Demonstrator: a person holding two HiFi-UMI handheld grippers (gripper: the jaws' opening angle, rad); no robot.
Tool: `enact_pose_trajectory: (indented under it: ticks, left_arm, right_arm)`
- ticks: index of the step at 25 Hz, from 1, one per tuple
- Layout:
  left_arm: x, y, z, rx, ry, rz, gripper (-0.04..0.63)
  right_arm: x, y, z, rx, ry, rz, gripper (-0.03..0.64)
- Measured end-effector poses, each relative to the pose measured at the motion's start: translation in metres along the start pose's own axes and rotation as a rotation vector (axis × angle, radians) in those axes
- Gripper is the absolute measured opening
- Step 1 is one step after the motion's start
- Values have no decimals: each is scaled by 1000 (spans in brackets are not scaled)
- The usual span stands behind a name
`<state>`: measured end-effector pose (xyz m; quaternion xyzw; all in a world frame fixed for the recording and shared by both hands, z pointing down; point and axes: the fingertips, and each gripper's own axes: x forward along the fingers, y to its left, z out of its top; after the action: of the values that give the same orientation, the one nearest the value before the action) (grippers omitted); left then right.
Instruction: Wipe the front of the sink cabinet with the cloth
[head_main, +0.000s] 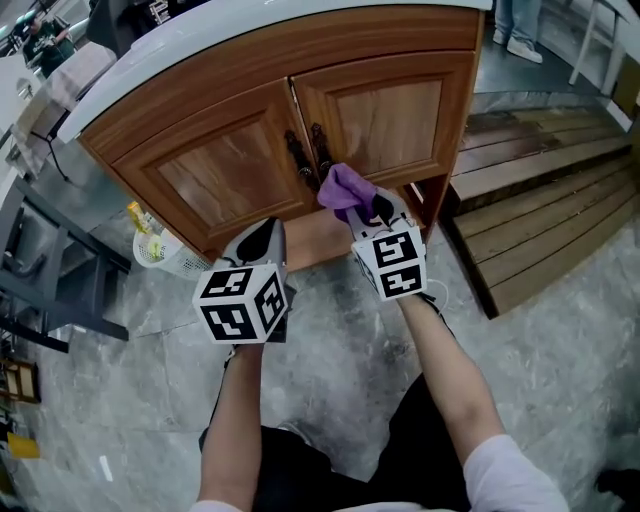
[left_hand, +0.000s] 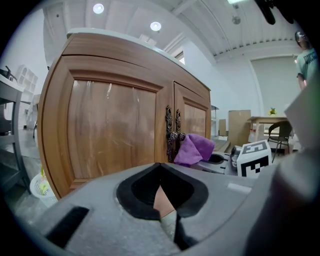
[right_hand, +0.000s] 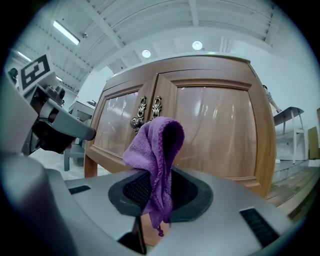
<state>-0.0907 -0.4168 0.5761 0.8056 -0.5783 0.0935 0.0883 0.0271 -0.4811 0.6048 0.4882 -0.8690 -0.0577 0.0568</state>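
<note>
below, right gripper (right_hand: 155, 212): its fingers are clamped on a purple cloth (right_hand: 156, 150), which rises out of the grip as a folded hood and droops over the dark pads. seen from the head view, the right gripper (head_main: 372, 212) holds the cloth (head_main: 345, 190) up against the lower inner corner of the right door (head_main: 385, 115), just beside the pair of dark ornate handles (head_main: 310, 155); whether the fabric presses on the wood cannot be told. the left gripper view shows the cloth (left_hand: 195, 149) just right of the handles (left_hand: 172, 131).

left gripper (left_hand: 162, 212): the fingers are together with nothing between them. it hangs low in front of the left door (head_main: 235, 170), apart from the wood, with its tip (head_main: 262, 240) aimed at the base of the sink cabinet (head_main: 180, 125). each gripper carries a marker cube, left (head_main: 242, 300) and right (head_main: 392, 262), and a bare forearm runs back from each.

surroundings: the cabinet is of brown panelled wood under a white worktop (head_main: 200, 40). it stands on a grey marbled floor (head_main: 340, 350). a white basket (head_main: 165, 252) with yellow contents sits on the floor at the cabinet's left corner. a low stepped platform of wooden planks (head_main: 540, 200) lies on the cabinet's right side.
</note>
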Motion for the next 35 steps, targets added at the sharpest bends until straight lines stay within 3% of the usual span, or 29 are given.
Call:
enact_pose_trajectory:
  ticks: [22, 29, 35]
  left_arm:
    - [55, -81, 4, 15, -13, -167, 3]
    - [59, -94, 2, 16, -8, -191, 3]
    - [55, -106, -5, 45, 1, -201, 3]
  right_arm:
    - [-57, -179, -36, 8, 135, -314, 74]
    - [-73, -206, -44, 2, 179, -376, 74]
    - [-85, -185, -31, 37, 145, -330, 74]
